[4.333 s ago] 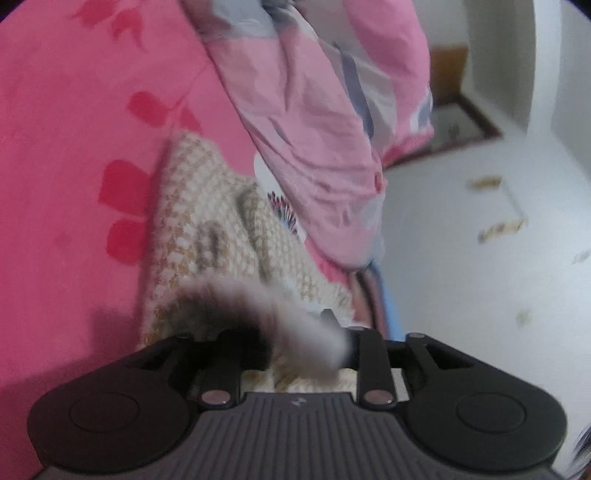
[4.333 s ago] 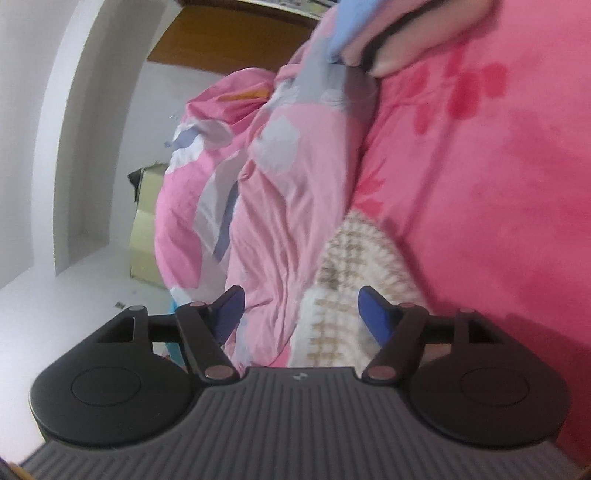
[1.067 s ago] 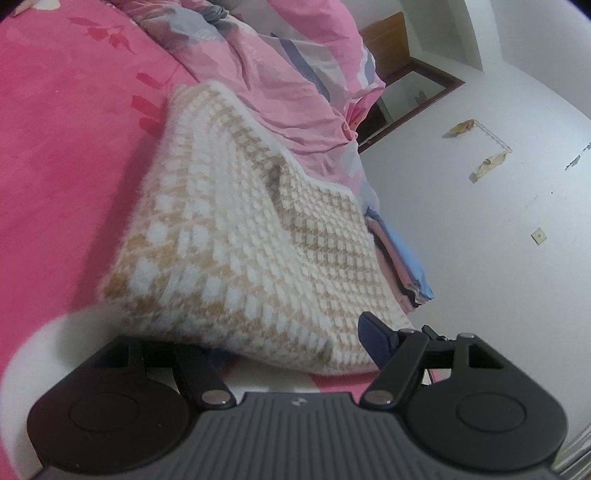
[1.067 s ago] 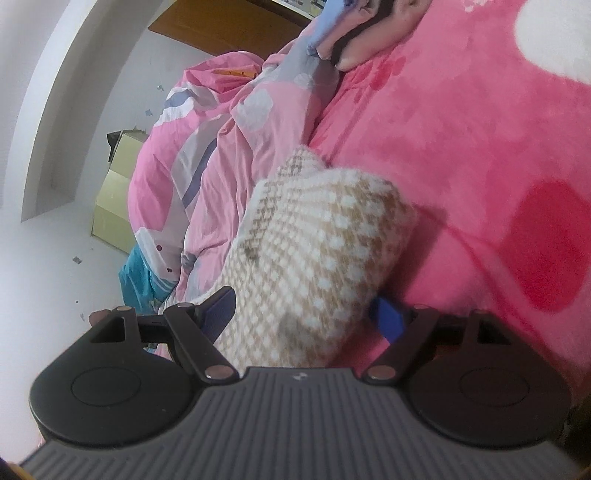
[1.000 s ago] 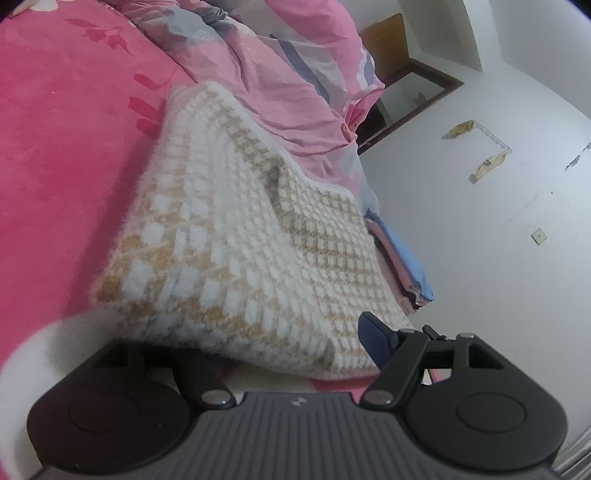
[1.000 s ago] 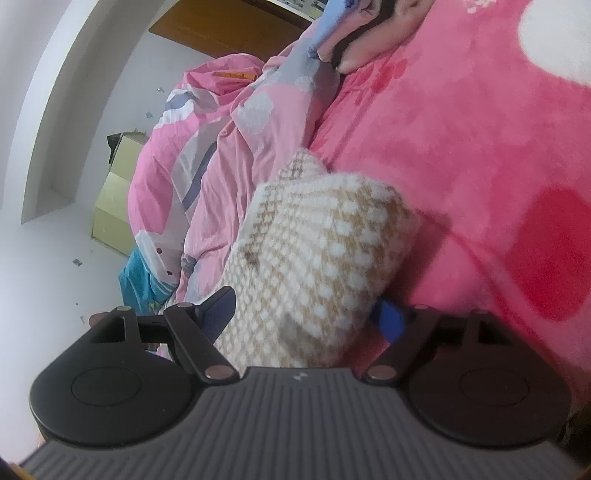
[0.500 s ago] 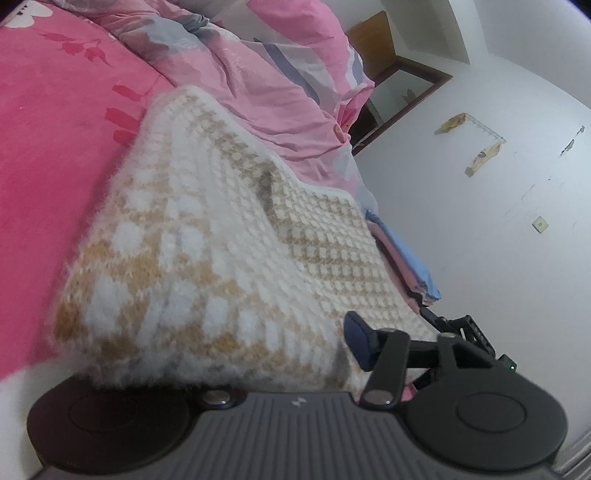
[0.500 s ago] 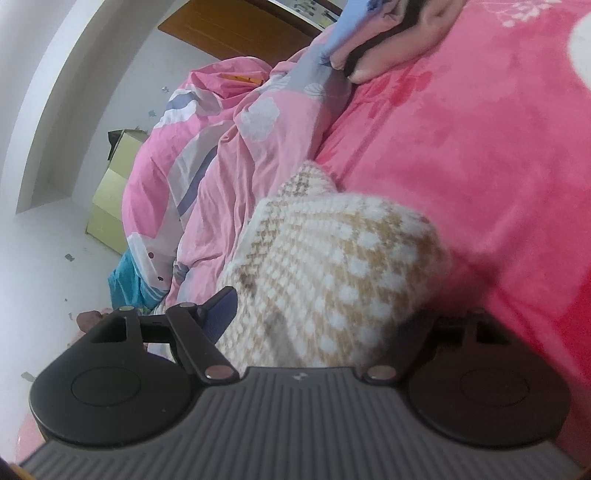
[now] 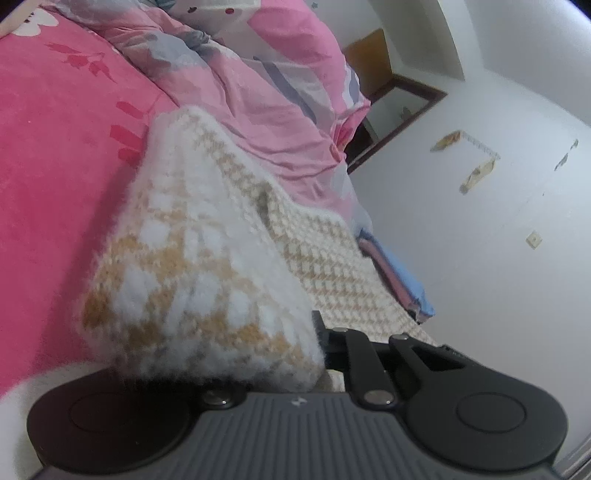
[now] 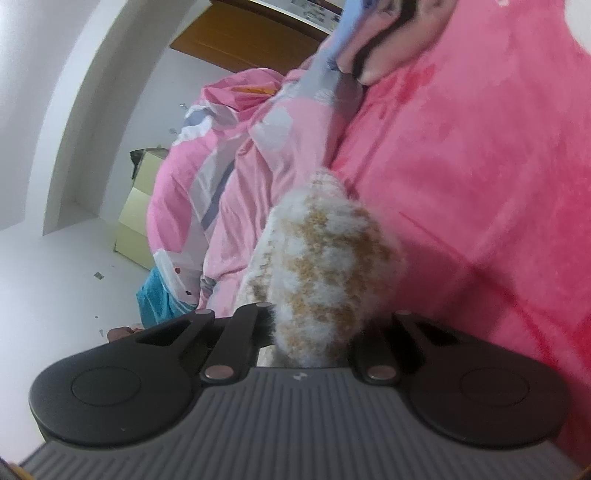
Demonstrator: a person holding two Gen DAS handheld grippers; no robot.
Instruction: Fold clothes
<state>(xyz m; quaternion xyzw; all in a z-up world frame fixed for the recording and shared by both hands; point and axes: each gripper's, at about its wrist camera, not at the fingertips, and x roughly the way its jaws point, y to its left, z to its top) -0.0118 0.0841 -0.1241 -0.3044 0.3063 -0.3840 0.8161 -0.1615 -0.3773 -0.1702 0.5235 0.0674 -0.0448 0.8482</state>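
While both grippers are pinching the fuzzy white-and-tan checked knit garment [image 9: 207, 280], left gripper [image 9: 258, 369] and right gripper [image 10: 314, 332] fingers closing on its near edge above the pink plush bed [image 9: 55, 147], level, even carrying would likely be keeping the fold aligned.

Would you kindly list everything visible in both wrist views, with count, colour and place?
knit garment: one, fuzzy white and tan check, on the bed, bunched at both tools.
bed cover: one, bright pink with red leaf print, under the garment.
duvet: one, pale pink with grey and white patches, heaped beside the garment.
folded clothes: a small pile, blue, pink and black, far end of the bed.
cardboard box: one, pale yellow-green, on the floor.
floor: white, with small scraps.
left tool: black, shut on the garment.
right tool: black, shut on the garment.
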